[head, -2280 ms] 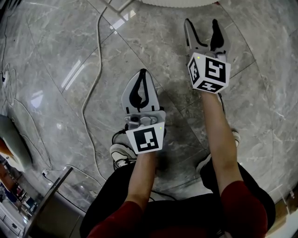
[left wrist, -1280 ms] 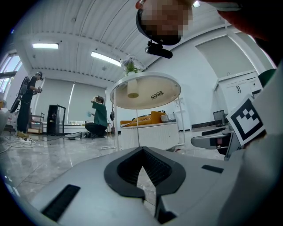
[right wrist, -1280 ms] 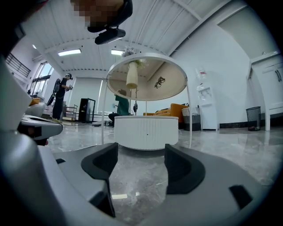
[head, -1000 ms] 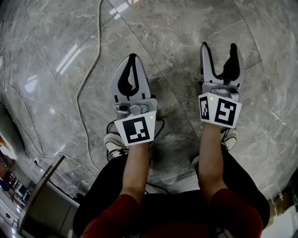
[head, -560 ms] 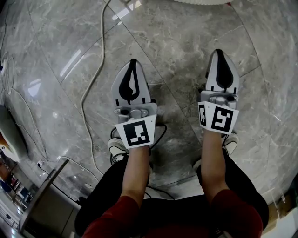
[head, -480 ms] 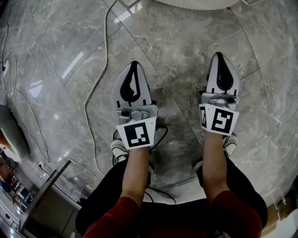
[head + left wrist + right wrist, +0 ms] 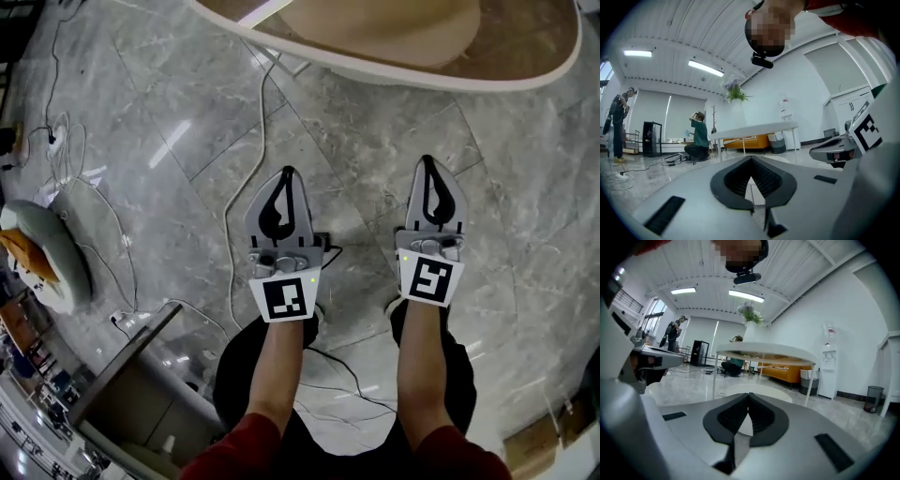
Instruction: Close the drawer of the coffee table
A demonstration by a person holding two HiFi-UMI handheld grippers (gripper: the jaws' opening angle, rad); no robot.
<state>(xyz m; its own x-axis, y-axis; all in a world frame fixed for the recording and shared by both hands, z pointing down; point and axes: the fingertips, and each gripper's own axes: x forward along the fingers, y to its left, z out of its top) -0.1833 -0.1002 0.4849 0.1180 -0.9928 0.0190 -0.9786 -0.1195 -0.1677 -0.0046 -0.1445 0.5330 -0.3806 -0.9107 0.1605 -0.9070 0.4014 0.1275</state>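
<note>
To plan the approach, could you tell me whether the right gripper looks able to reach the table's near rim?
Probably yes: only bare floor lies between the right gripper and the table's near rim.

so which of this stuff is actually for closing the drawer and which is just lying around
For the job: left gripper and right gripper, both shut and empty; round table, probably the coffee table, drawer not in view.
Lying about: white cable on the floor; grey rounded object at left; grey box.

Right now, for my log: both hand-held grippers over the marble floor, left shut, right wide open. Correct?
No: the right hand-held gripper is shut too, per the right gripper view; left hand-held gripper shut, both over the marble floor.
</note>
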